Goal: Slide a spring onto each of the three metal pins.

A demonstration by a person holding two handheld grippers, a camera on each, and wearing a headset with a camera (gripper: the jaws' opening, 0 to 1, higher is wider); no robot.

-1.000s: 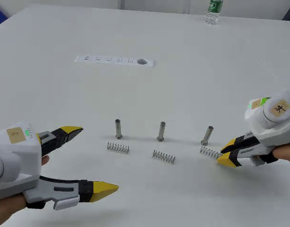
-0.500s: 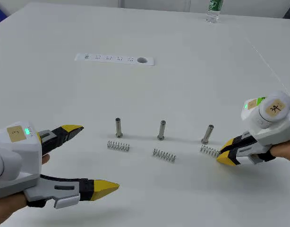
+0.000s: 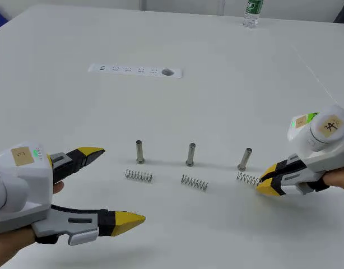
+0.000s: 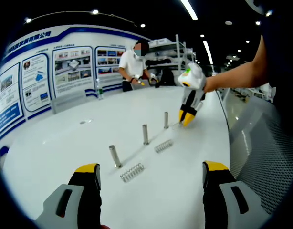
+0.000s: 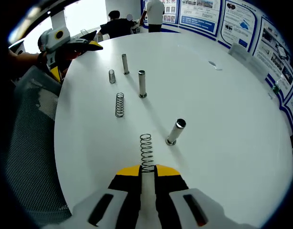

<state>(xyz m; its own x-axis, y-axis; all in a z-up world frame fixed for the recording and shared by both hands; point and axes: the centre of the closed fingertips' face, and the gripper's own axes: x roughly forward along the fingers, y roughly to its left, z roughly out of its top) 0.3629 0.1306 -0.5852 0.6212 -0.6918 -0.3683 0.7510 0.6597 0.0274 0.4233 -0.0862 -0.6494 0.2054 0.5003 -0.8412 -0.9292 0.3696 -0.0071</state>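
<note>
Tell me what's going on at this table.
A person is working with two handheld grippers. The right gripper is shut on one end of the rightmost spring, which lies on the white table by the right pin. The left gripper hangs open, holding nothing. All three pins stand bare; the other two springs lie in front of them.

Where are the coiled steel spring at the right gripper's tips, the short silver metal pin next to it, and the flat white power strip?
coiled steel spring [image 5: 146,148], right gripper view, middle coils.
short silver metal pin [image 5: 174,132], right gripper view, mid-shaft.
flat white power strip [image 3: 127,70], head view, top face.
</note>
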